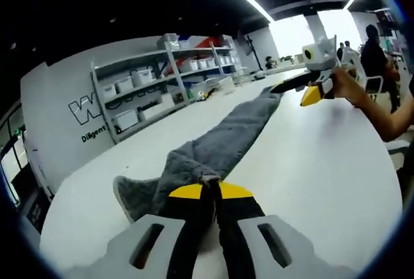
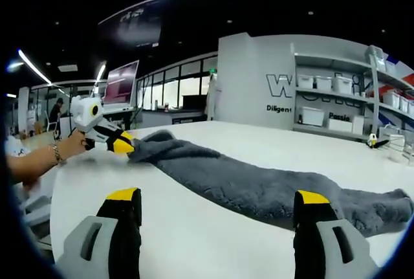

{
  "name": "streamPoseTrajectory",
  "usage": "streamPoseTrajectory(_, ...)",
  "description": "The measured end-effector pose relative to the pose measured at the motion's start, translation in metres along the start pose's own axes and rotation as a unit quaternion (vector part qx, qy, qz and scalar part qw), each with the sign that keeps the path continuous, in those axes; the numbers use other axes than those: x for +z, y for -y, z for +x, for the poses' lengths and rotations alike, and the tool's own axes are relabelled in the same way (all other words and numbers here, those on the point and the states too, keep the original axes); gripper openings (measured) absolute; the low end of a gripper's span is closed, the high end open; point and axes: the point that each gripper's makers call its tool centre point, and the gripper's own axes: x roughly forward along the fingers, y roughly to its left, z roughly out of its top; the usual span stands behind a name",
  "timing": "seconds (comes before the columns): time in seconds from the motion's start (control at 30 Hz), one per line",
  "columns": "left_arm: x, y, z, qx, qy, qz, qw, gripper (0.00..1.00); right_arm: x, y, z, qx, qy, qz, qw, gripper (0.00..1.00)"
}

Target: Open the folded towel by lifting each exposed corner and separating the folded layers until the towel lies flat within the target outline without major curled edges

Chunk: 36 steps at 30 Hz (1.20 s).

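The towel's [image 1: 223,140] near corner is hidden between the left tongs [image 1: 210,195].

towel [image 2: 259,188] stretched across table [image 2: 213,240], left hand-held gripper [image 1: 210,191] gripping one end

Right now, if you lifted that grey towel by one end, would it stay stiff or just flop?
Probably flop: the towel lies in a long rumpled rope on the table, with soft folds. Its thick pile suggests it would grip rather than slide. The left gripper pinches one end, which bunches easily.
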Motion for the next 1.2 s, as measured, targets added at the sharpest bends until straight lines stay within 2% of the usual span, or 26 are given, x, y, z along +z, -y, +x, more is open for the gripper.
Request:
streamPoseTrajectory(0.07,-0.001,0.006,-0.005,-0.010,-0.004,0.019,0.9998,0.06,0.000,0.000,0.000,0.000,0.000,0.000,1.0000,0.99)
streamPoseTrajectory(0.23,-0.008,0.019,-0.014,-0.038,-0.007,0.027,0.9989,0.06,-0.001,0.000,0.000,-0.001,-0.002,-0.001,1.0000,0.99)
streamPoseTrajectory(0.6,-0.033,0.026,-0.028,-0.061,-0.027,0.004,0.9978,0.06,-0.005,-0.002,0.002,0.001,-0.011,-0.004,0.9999,0.99)
streamPoseTrajectory(0.73,-0.037,0.029,-0.030,-0.069,-0.036,0.004,0.9970,0.07,-0.005,-0.001,0.002,0.000,-0.011,-0.003,0.9999,0.99)
streamPoseTrajectory(0.8,-0.044,0.033,-0.030,-0.081,-0.055,0.005,0.9952,0.08,-0.005,-0.001,0.002,0.000,-0.013,-0.003,0.9999,0.99)
streamPoseTrajectory(0.97,-0.044,0.037,-0.026,-0.083,-0.059,-0.001,0.9948,0.14,-0.006,-0.001,0.002,0.000,-0.013,-0.003,0.9999,0.99)
streamPoseTrajectory(1.07,-0.042,0.037,-0.024,-0.081,-0.055,-0.011,0.9952,0.28,-0.006,-0.001,0.002,-0.001,-0.013,-0.003,0.9999,0.99)
streamPoseTrajectory(1.2,-0.027,0.033,-0.026,-0.073,-0.020,-0.030,0.9967,0.36,-0.006,-0.002,0.002,0.001,-0.012,-0.003,0.9999,0.99)
